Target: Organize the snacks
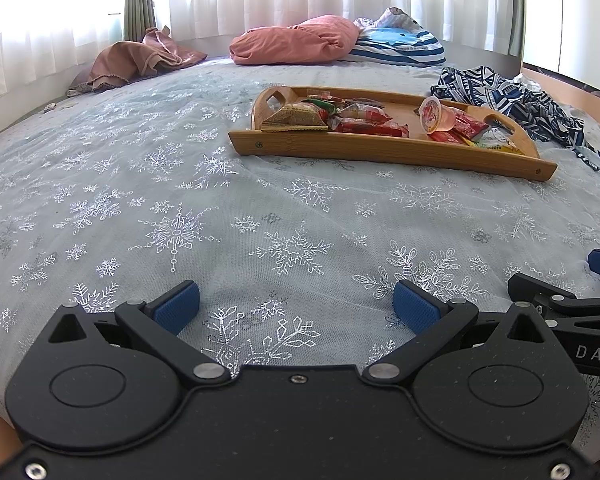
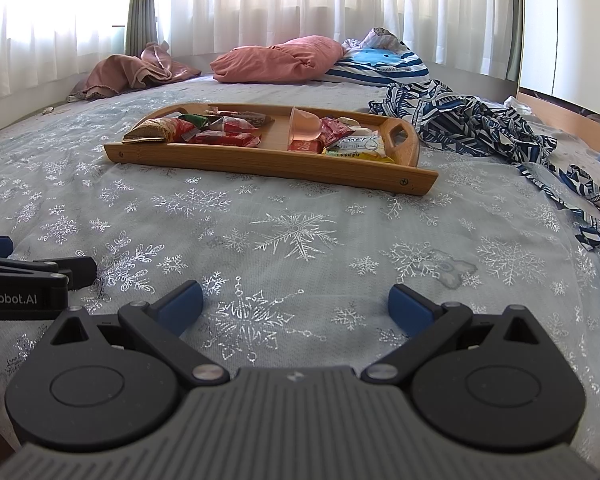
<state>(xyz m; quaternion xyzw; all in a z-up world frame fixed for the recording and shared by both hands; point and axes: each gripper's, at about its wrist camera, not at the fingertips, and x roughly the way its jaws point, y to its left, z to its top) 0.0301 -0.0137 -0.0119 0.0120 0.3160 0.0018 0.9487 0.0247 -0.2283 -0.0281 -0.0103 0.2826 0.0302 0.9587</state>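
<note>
Left gripper (image 1: 296, 307): I see my jaws spread wide with nothing between the blue pads (image 1: 178, 305); it sits low over the bedspread (image 1: 140, 200), well short of the tray (image 1: 380, 152).
Right gripper (image 2: 296, 307): my jaws here are also spread wide and hold nothing; it hovers low over the bedspread (image 2: 340, 240), just beside the left one, whose black linkage shows at my left edge.
Tray: wooden, with cut-out handles at both ends, lying flat on the bed ahead of both grippers (image 2: 260, 164); a divider splits it into two compartments.
Snacks, left part: a brown patterned packet (image 1: 296, 118) leans at the left end, with red wrappers (image 1: 364, 126) piled just beside it and a green one behind.
Snacks, right part: a jelly cup (image 1: 436, 114) lies on its side, lid facing me in the left view; from the right view its pink body (image 2: 304, 126) rests against the divider. Red packets touch it, and a yellow-and-white packet (image 2: 360, 148) lies at the near right corner.
Pillows: a pink one (image 1: 296, 40) and a blue striped one (image 1: 400, 42) at the head of the bed, touching.
Cloth: a dusty-pink heap (image 1: 140, 60) at far left; a blue-and-white patterned garment (image 2: 472, 124) crumpled just right of the tray.
Curtains: white sheers (image 2: 300, 0) across the back, bright with daylight.
</note>
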